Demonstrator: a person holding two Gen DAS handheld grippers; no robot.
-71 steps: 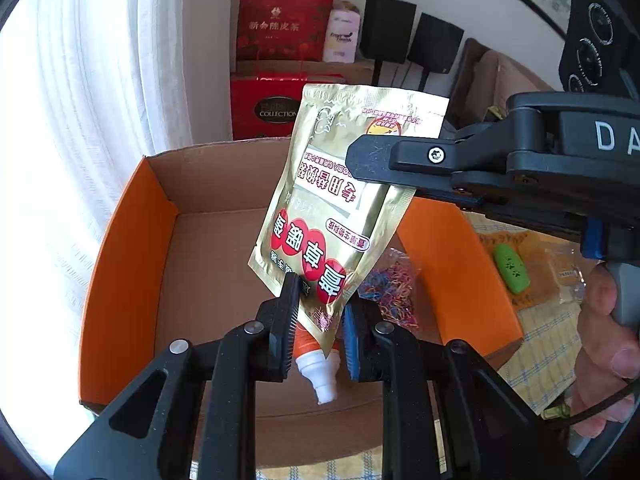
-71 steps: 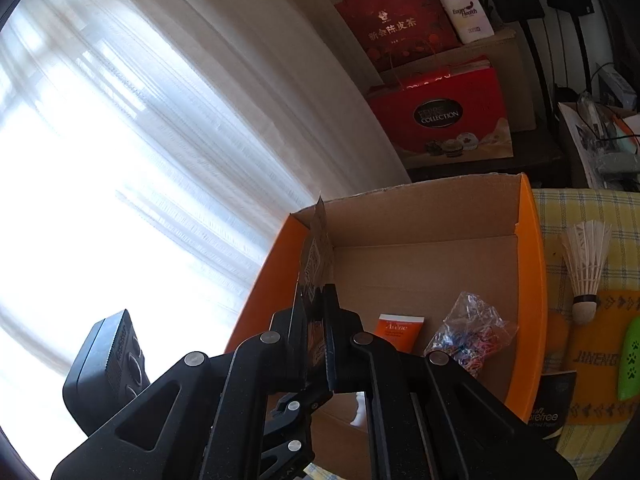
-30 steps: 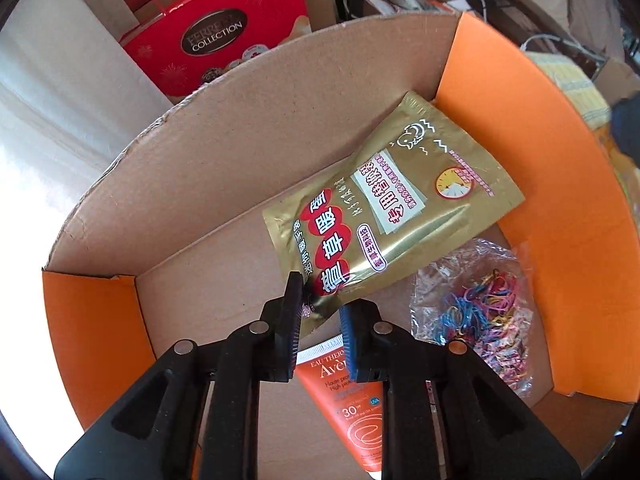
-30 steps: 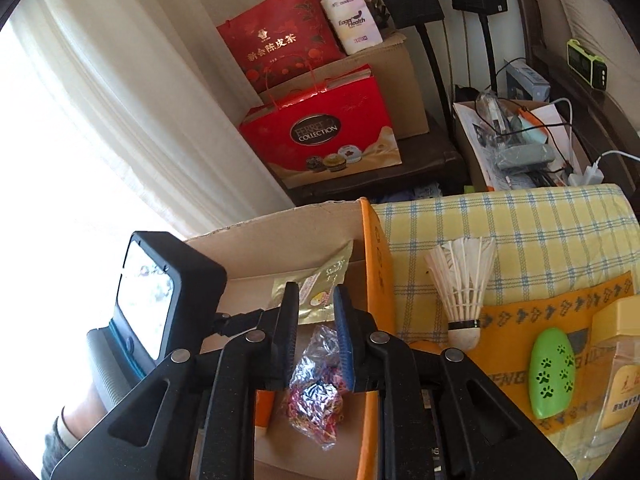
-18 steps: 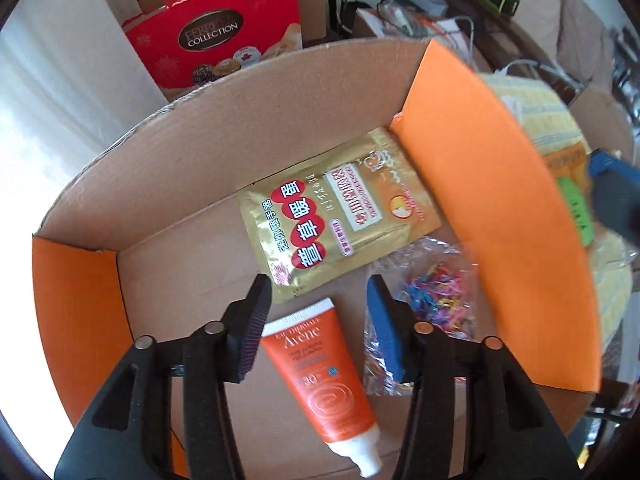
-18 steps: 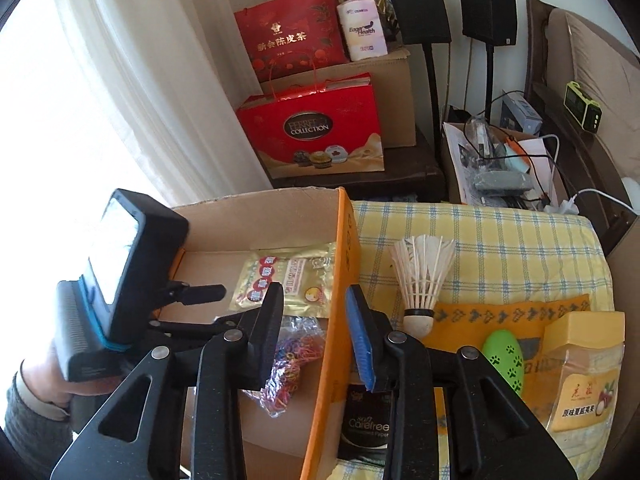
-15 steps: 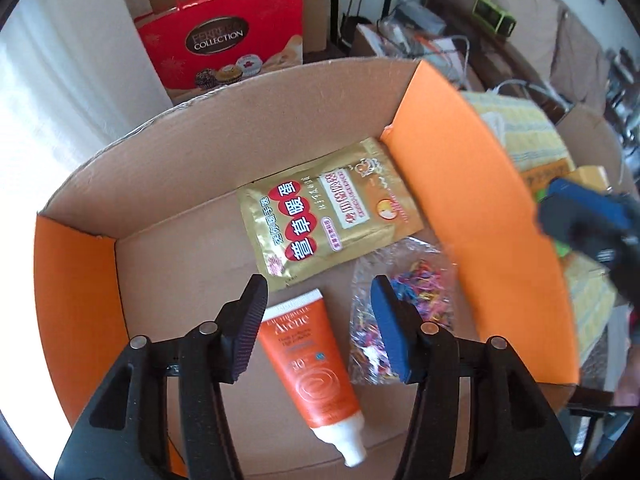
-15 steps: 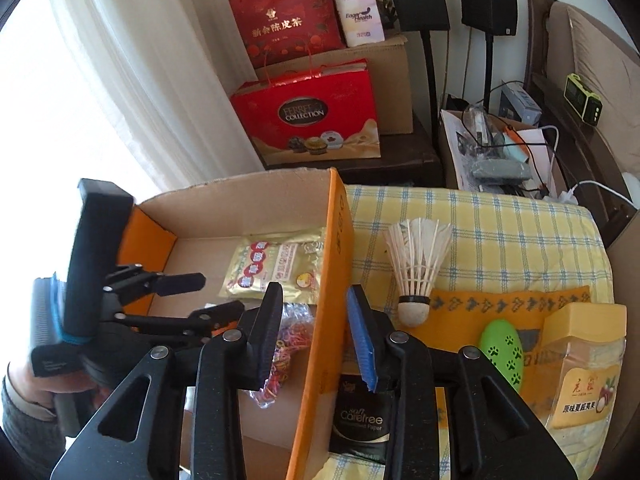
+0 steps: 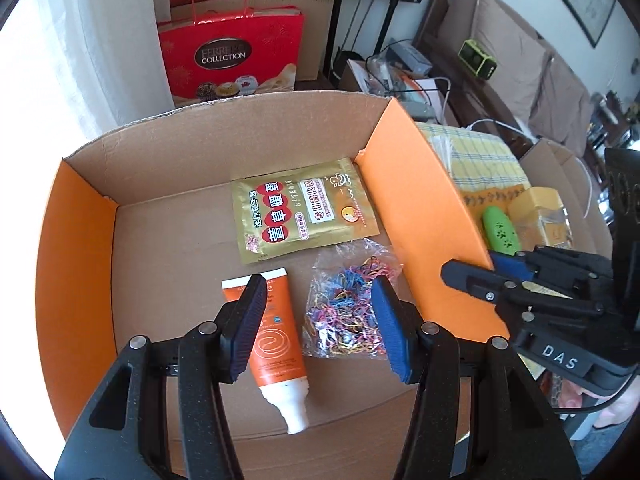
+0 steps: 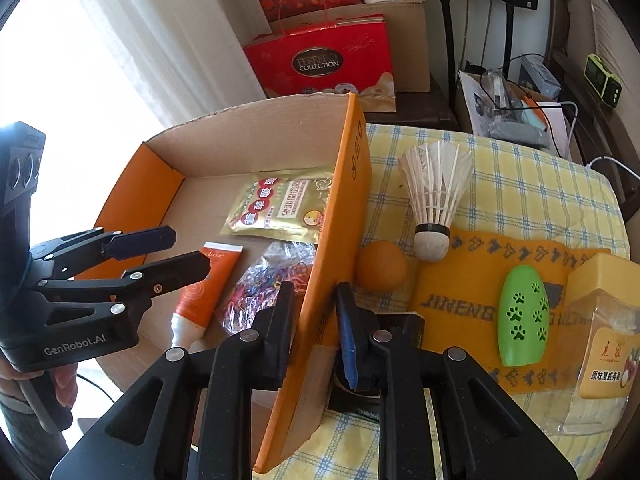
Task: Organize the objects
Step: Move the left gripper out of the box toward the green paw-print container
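Note:
A gold pouch (image 9: 304, 210) lies flat in the orange-walled cardboard box (image 9: 420, 216), beside an orange sunscreen tube (image 9: 276, 344) and a clear bag of coloured rubber bands (image 9: 348, 308). My left gripper (image 9: 320, 320) is open and empty above the tube and bag. My right gripper (image 10: 314, 320) is open and empty, its jaws either side of the box's right wall (image 10: 332, 248). The pouch (image 10: 280, 208), tube (image 10: 204, 292) and left gripper (image 10: 180, 256) show in the right wrist view. On the cloth lie a shuttlecock (image 10: 436, 196), orange ball (image 10: 380, 266), green case (image 10: 522, 316) and yellow-lidded jar (image 10: 604, 332).
A yellow checked cloth (image 10: 520, 184) covers the table right of the box. A black packet (image 10: 400, 332) lies under my right gripper. Red gift bags (image 10: 324, 60) and a cardboard carton stand behind. A white curtain (image 10: 120, 40) hangs at the left.
My left gripper let go of the gold pouch, which now lies flat in the box, then opened and drew back. My right gripper opened and moved right to the box's right wall.

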